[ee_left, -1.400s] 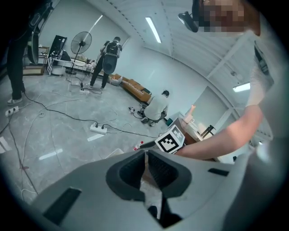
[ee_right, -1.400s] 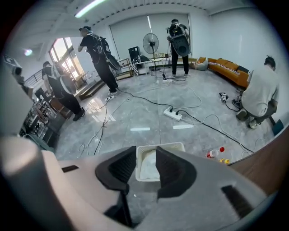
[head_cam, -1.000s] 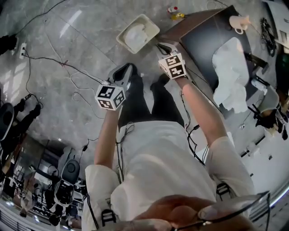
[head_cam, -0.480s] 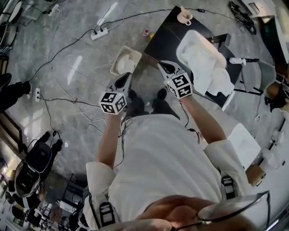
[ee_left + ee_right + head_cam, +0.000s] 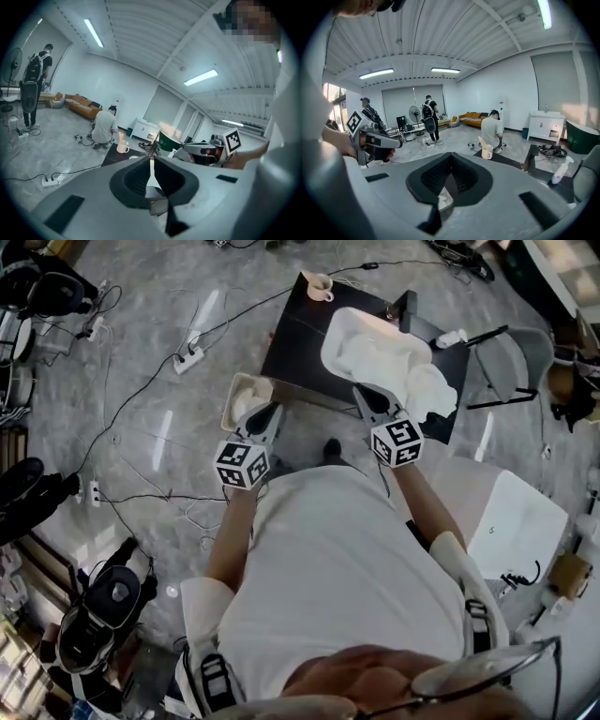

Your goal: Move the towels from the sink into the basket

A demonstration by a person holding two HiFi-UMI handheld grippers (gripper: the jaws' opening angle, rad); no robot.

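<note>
White towels lie heaped in a white sink on a dark table; one towel hangs over the sink's right end. A cream basket stands on the floor left of the table with a white towel in it. My left gripper hovers just right of the basket, shut and empty; its jaws meet along a thin slit. My right gripper is at the sink's near edge, shut on nothing. Each gripper shows in the other's view: right gripper, left gripper.
A mug and a spray bottle stand on the table. A grey chair is to its right, a white board nearer me. Cables and a power strip cross the floor. A person crouches beyond the table.
Both grippers have risen from low over the floor by the basket. The view has swung, so the table and sink now lie straight ahead of the grippers.
</note>
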